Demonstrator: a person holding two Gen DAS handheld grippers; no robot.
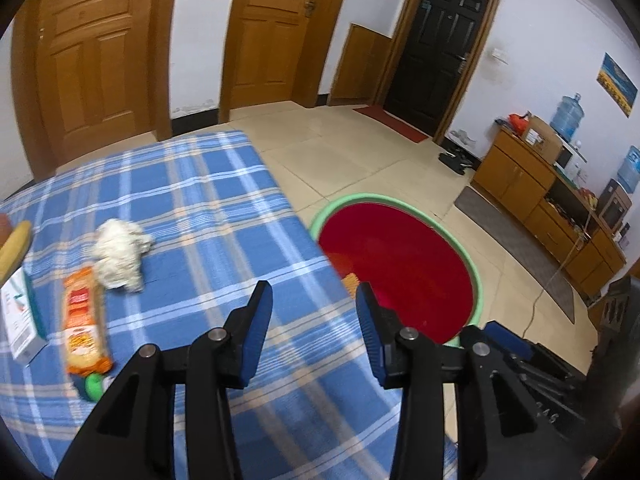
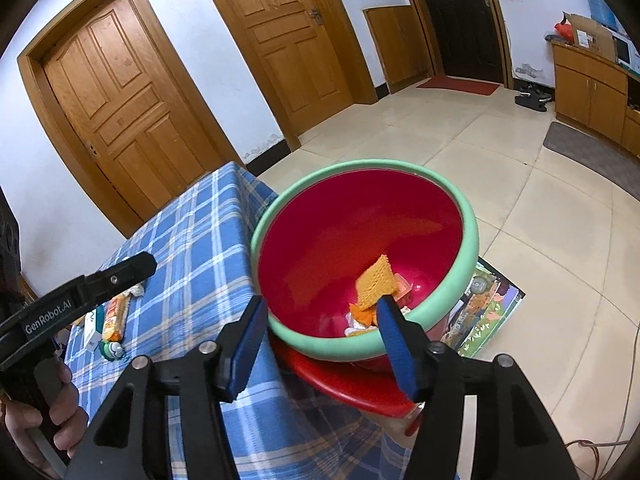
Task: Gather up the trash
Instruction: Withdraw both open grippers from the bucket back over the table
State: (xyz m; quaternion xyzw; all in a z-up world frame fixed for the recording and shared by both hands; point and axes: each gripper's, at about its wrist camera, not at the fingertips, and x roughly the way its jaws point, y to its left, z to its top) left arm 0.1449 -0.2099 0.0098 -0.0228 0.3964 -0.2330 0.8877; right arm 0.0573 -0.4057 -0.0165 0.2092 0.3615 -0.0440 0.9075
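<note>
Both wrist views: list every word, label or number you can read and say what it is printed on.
"GenRobot.AI": white print on the black body of the left claw, seen in the right wrist view.
Orange snack packet: has print, too blurred to read.
White box beside it: print too small to read.
Picture mat under the red basin: no legible words.
Cardboard box on the cabinet: label unreadable.

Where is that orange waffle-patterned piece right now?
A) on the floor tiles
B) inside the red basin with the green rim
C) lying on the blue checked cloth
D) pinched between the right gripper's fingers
B: the right wrist view shows the orange piece down inside the red basin, among other scraps.
</note>
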